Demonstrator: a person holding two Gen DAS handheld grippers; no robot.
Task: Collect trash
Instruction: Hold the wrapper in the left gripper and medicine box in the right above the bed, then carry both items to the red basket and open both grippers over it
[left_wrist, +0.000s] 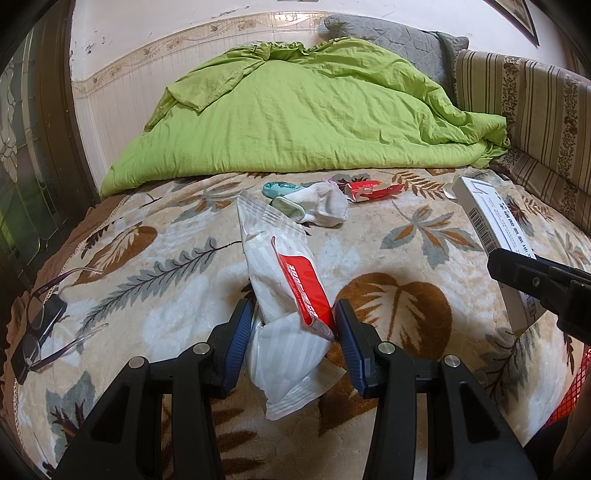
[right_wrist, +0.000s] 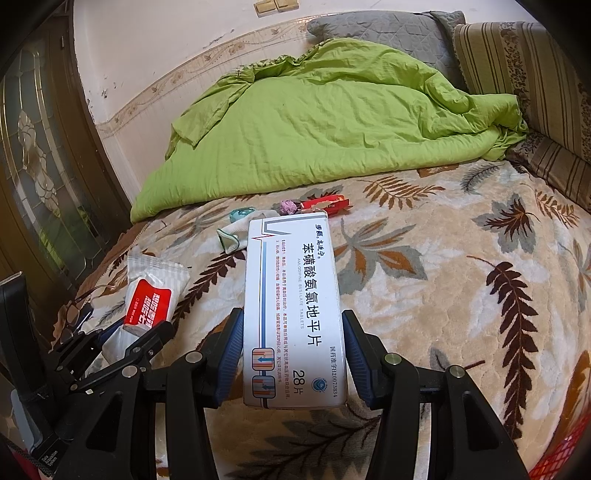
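Bed (left_wrist: 388, 229) covered with a plush beige blanket (right_wrist: 443, 295) printed with brown and grey leaves. On it: crumpled green quilt (left_wrist: 314, 114) at the far end, white sock (left_wrist: 325, 206) mid-bed touching a teal item (left_wrist: 275, 187), red-white crumpled wrapper (left_wrist: 369, 190) just beside, small purple wad (right_wrist: 288, 206) near it, eyeglasses (left_wrist: 40, 328) at left edge on a dark flat object (left_wrist: 35, 343).

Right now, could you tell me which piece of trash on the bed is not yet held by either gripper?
The crumpled red wrapper beside the white sock; the other two are gripped.
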